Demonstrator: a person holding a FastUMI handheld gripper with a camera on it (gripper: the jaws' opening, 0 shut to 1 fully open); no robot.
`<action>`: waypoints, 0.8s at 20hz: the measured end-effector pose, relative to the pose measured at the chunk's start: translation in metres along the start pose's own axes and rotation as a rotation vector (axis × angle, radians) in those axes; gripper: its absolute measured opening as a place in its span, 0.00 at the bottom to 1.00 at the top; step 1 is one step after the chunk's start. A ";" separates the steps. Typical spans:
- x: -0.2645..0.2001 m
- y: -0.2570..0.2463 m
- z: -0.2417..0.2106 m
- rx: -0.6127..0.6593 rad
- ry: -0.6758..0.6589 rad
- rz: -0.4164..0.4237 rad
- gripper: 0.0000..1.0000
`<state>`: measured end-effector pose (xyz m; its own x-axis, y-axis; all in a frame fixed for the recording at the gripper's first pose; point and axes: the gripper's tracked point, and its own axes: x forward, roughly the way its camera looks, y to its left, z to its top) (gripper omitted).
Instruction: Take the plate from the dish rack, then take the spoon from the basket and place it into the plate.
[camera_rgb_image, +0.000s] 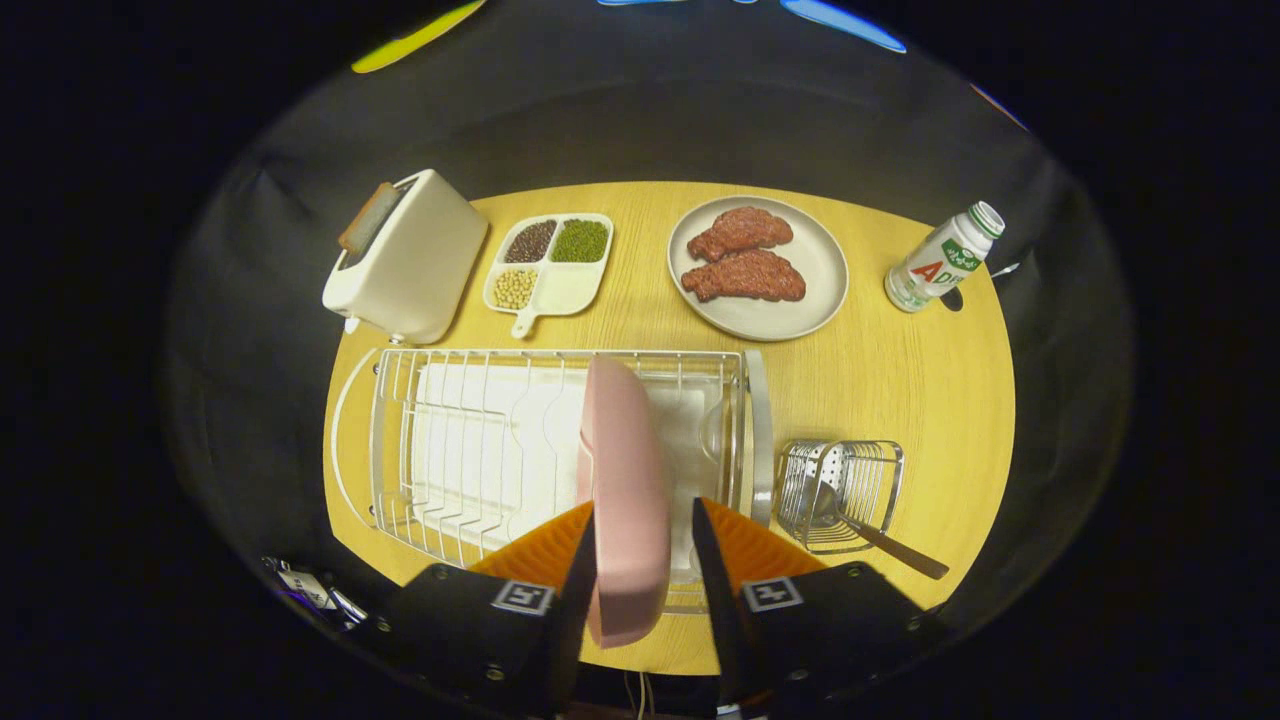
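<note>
A pink plate stands on edge in the white wire dish rack, towards the rack's right end. My gripper is open and straddles the plate's near rim. The left finger lies against the plate's face, and a narrow gap shows between the plate and the right finger. To the right of the rack stands a small wire basket. A spoon rests in it, bowl down inside and handle slanting out over the basket's near right corner.
The round yellow table also carries a white toaster beyond the rack's left end, a divided dish of beans, a grey plate with two meat patties and a small bottle far right.
</note>
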<state>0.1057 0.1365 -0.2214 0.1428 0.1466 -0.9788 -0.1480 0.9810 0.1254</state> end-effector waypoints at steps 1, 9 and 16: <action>-0.003 -0.005 0.001 0.000 0.007 -0.019 0.43; -0.018 -0.011 0.013 -0.090 0.054 -0.249 0.16; -0.062 -0.003 0.039 -0.163 0.033 -0.382 0.16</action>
<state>0.1359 0.1298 -0.1550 0.1868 -0.2305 -0.9550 -0.2438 0.9308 -0.2724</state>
